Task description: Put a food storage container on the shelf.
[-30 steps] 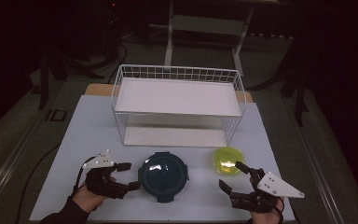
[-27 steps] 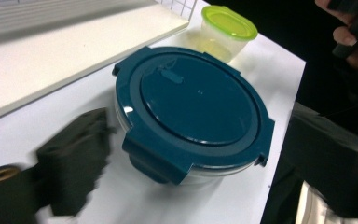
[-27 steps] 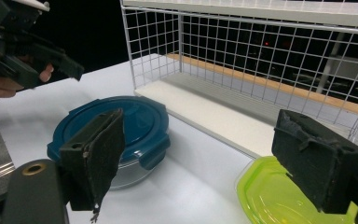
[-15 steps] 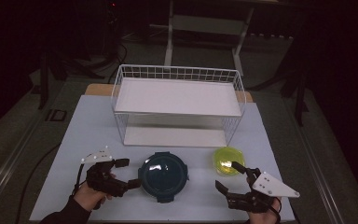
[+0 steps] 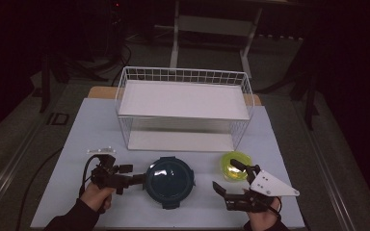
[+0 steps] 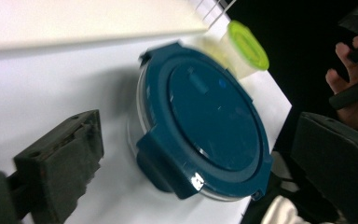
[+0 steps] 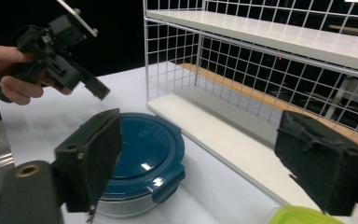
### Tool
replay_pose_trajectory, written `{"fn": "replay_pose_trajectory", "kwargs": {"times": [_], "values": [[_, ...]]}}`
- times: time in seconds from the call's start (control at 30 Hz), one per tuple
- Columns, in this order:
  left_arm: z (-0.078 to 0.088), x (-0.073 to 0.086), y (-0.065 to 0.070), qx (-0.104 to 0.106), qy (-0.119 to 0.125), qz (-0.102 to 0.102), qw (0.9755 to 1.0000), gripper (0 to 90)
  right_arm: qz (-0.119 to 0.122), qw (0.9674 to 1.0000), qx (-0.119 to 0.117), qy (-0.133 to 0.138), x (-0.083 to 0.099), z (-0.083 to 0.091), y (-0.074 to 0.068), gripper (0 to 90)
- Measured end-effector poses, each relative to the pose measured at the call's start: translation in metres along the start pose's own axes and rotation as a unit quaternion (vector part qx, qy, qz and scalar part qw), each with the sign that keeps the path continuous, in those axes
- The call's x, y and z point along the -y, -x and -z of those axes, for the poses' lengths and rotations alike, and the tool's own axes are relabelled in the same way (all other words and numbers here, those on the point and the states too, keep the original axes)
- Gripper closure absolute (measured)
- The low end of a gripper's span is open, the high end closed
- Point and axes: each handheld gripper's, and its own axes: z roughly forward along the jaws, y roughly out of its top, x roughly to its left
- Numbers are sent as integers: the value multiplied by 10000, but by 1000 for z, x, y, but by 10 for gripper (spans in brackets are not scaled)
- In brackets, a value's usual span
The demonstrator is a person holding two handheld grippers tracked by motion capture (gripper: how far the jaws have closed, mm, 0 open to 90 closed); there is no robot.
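A: What has changed since a second ago? Start at the left.

B: The left gripper (image 5: 137,179) has slid toward three o'clock; its tips now sit right at the nine o'clock rim of the blue-lidded container (image 5: 169,180), where a gap showed before. Its jaws have just been opening and then easing in a little; they stand wide, the container ahead of them rather than between them. The right gripper (image 5: 227,179) has pulled back toward six o'clock, off the green-lidded tub (image 5: 235,165) it was nearly touching.

A: And the right jaws?

B: Spread wide, holding nothing. In the right gripper view the blue-lidded container (image 7: 140,158) lies at about seven o'clock, behind the near jaw.

A: Where does the container sit?

B: On the white table (image 5: 77,144), at six o'clock from the wire shelf rack (image 5: 183,103), between the two grippers. It is round, so no long axis matters; the latch tabs on its lid do.

A: Which hand is nearer?

B: The left, I'd judge. The container lies at three o'clock from its tips, whereas the right gripper has clear table between it and the rim at nine o'clock.

A: Anything unclear?

B: Whether the left tips actually touch the rim I cannot tell. In the left gripper view the container (image 6: 200,121) is blurred, and its far jaw is cut off at the edge.
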Motion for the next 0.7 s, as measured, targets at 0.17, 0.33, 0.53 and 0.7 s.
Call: {"fn": "replay_pose_trajectory", "kwargs": {"times": [0.17,0.33,0.53,0.7], "values": [[-10,3,-12,148,-294,629,9975,95,-285,9990,-157,-314,4,-11,0,130],[-20,7,-23,215,-556,1013,9931,150,-573,9969,-361,-410,4,-16,1,126],[-27,8,-31,328,-712,1298,9884,300,-620,9963,-381,-462,5,-18,0,126],[-31,9,-36,545,-753,1622,9824,442,-656,9961,-356,-465,7,-17,1,126]]}}
